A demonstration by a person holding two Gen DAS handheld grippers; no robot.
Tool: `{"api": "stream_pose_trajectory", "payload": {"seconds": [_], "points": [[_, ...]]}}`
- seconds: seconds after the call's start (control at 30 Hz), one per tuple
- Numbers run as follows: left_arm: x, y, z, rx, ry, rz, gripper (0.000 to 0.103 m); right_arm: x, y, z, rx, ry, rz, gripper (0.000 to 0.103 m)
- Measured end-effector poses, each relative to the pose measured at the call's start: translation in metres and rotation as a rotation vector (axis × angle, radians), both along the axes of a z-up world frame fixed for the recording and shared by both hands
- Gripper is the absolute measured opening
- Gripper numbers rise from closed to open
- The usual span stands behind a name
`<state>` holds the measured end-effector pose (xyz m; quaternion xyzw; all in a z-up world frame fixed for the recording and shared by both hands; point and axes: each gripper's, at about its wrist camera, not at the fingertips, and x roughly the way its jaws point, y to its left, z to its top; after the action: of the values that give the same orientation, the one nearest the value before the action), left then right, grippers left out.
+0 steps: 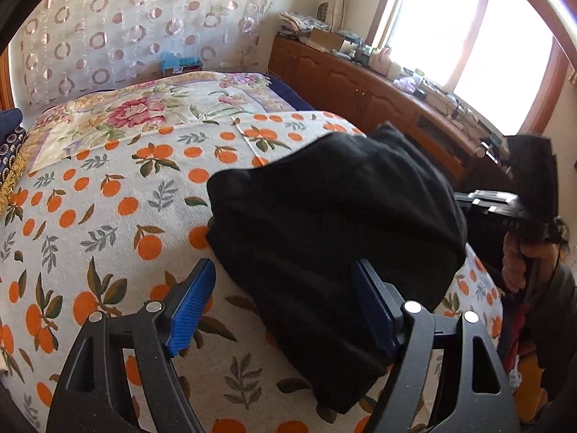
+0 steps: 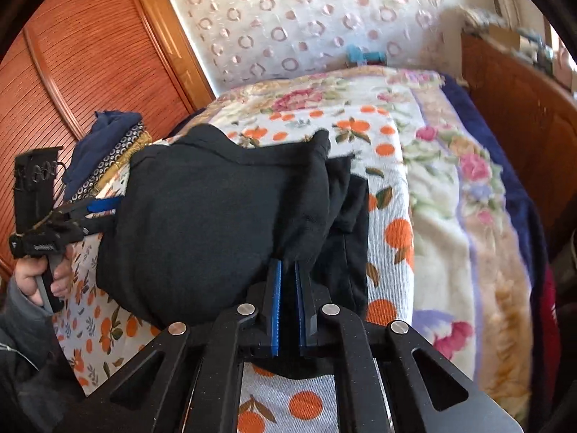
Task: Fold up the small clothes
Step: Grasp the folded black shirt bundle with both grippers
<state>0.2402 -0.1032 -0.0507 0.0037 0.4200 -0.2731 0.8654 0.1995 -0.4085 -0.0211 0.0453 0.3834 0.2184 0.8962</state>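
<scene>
Right gripper (image 2: 287,270) fingers pinch the black garment's (image 2: 202,216) edge.

A black garment (image 1: 335,216) of soft knit is lying bunched and partly folded on the orange-print bedspread (image 1: 90,223). Its near edge is being pinched between the right gripper's fingers (image 2: 276,288), while its other side is lying between and beyond the left gripper's fingers (image 1: 191,306), untouched.

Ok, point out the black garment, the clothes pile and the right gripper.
black garment (image 1: 324,209): left wrist view, middle of the cloth.
clothes pile (image 2: 108,151): right wrist view, navy top piece.
right gripper (image 2: 287,270): right wrist view, between fingertips.
</scene>
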Motion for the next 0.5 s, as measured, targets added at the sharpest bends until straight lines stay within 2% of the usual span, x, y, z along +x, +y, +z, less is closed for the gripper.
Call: {"api": "stream_pose_trajectory", "payload": {"seconds": [0.07,0.1,0.2,0.33,0.47,0.5], "points": [[0.001,-0.003,-0.005,0.037,-0.001,0.000,0.078,-0.005,-0.006,0.006,-0.015,-0.049,-0.031,0.005],[0.001,-0.003,-0.006,0.049,-0.003,0.000,0.078,-0.009,-0.011,0.012,-0.037,-0.086,-0.073,0.002],[0.001,-0.002,-0.009,0.058,-0.008,0.008,0.078,-0.016,-0.026,0.024,-0.060,-0.149,-0.187,0.002],[0.001,0.000,-0.010,0.048,0.003,0.010,0.078,-0.014,-0.023,0.020,-0.077,-0.138,-0.176,0.002],[0.000,0.003,-0.011,0.027,0.020,0.014,0.078,-0.012,-0.024,0.022,-0.044,-0.120,-0.160,0.002],[0.001,0.003,-0.011,0.023,0.023,0.014,0.078,-0.013,-0.025,0.026,-0.034,-0.127,-0.161,0.006]]}}
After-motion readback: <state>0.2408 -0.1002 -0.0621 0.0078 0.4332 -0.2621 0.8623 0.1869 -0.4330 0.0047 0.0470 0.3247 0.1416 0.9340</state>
